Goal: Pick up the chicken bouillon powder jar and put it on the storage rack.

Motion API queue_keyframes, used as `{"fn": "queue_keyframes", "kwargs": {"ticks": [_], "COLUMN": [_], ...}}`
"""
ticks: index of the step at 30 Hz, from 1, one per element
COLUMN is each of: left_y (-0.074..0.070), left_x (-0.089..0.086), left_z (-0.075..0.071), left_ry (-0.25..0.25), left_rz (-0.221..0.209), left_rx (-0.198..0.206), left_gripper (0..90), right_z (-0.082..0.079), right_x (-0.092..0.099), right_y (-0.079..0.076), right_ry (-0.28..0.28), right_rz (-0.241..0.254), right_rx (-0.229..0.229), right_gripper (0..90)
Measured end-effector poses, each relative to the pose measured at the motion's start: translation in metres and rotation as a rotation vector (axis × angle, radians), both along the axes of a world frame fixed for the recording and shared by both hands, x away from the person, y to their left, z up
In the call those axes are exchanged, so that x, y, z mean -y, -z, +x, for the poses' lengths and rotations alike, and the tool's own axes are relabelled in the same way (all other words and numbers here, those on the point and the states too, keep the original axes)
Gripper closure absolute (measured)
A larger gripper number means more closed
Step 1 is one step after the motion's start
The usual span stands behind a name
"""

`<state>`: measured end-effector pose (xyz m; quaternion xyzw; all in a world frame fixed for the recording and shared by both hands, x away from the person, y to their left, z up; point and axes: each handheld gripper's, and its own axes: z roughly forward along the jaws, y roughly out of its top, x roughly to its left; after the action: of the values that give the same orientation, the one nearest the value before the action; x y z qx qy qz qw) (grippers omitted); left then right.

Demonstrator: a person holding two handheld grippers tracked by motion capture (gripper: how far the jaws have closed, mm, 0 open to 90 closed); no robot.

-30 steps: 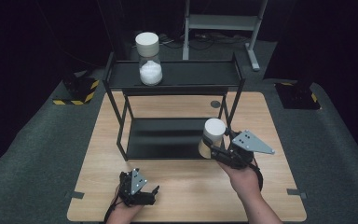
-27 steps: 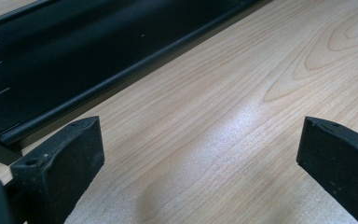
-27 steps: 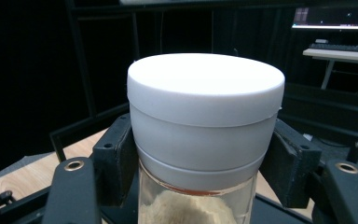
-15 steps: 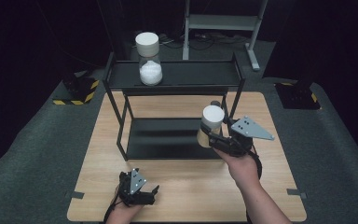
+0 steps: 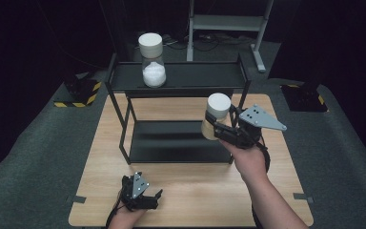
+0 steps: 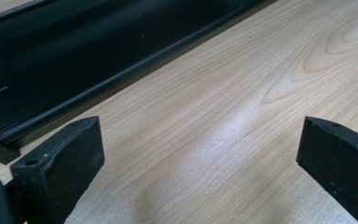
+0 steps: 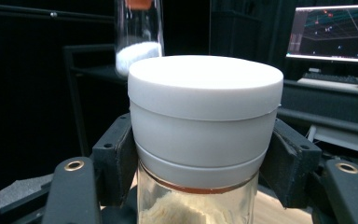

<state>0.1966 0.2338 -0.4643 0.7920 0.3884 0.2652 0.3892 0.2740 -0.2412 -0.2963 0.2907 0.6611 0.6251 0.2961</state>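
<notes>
A clear jar of tan powder with a white lid [image 5: 216, 119] hangs above the table by the right end of the black two-level shelf [image 5: 181, 78]. My right gripper [image 5: 222, 128] is shut on this jar just below its lid [image 7: 205, 112], and the jar stands upright. On the shelf's top level stands a second jar [image 5: 152, 61] holding white powder, which the right gripper view also catches [image 7: 137, 37]. Near the table's front edge my left gripper [image 5: 148, 196] rests low with its jaws wide apart; between its fingertips [image 6: 60, 163] lies bare wood.
The shelf's lower level [image 5: 176, 140] is a bare black tray, its edge close ahead in the left gripper view [image 6: 98, 56]. A monitor [image 7: 335, 32] glows beyond the table. Grey carpet [image 5: 33, 157] surrounds the wooden table [image 5: 195, 191].
My right gripper has carried the tan-powder jar upward and slightly away from me, toward the shelf's right end. The left gripper has stayed put.
</notes>
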Motion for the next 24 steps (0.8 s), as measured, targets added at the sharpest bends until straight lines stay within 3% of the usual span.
{"fn": "queue_keyframes", "kwargs": {"ticks": [24], "left_y": [0.001], "left_x": [-0.003], "left_z": [0.0], "left_ry": [0.0], "left_rz": [-0.016], "left_rx": [-0.002], "left_gripper": [1.0], "right_z": [0.009], "right_x": [-0.016], "right_y": [-0.05], "right_ry": [0.021], "right_rz": [0.029], "right_rx": [0.095], "right_gripper": [34.5]}}
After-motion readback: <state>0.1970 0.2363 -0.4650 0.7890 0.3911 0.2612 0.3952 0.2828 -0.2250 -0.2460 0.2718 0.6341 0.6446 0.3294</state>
